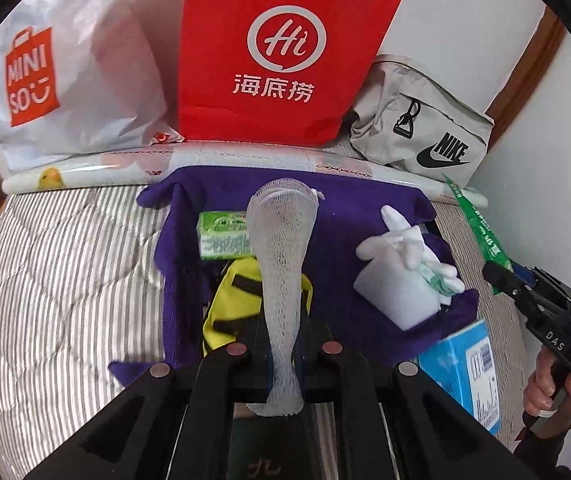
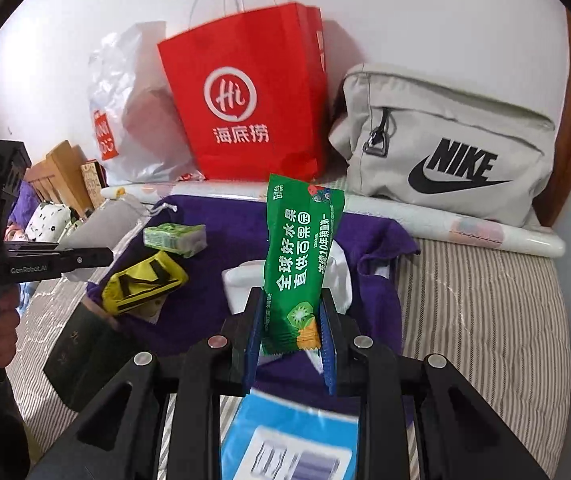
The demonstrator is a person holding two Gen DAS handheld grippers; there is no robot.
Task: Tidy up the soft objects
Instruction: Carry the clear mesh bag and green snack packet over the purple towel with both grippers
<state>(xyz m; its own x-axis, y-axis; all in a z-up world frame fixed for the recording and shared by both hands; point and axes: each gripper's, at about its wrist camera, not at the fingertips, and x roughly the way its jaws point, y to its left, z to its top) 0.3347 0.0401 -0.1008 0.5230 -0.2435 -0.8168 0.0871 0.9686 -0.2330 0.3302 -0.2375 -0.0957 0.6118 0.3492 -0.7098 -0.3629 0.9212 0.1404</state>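
Note:
My left gripper (image 1: 283,344) is shut on a white foam net sleeve (image 1: 281,248) that stands up above a purple cloth (image 1: 349,196). On the cloth lie a green tissue pack (image 1: 223,234), a yellow pouch with black straps (image 1: 237,300) and a white block with white gloves (image 1: 401,272). My right gripper (image 2: 291,344) is shut on a green snack packet (image 2: 301,264), held upright over the purple cloth (image 2: 221,216). The tissue pack (image 2: 175,239) and the yellow pouch (image 2: 145,282) lie to its left.
A striped quilt (image 1: 65,280) covers the bed. Against the wall stand a white Miniso bag (image 1: 77,76), a red paper bag (image 1: 277,52) and a grey Nike bag (image 1: 421,128). A blue box (image 1: 469,368) lies near the cloth. A dark green box (image 2: 85,352) lies at left.

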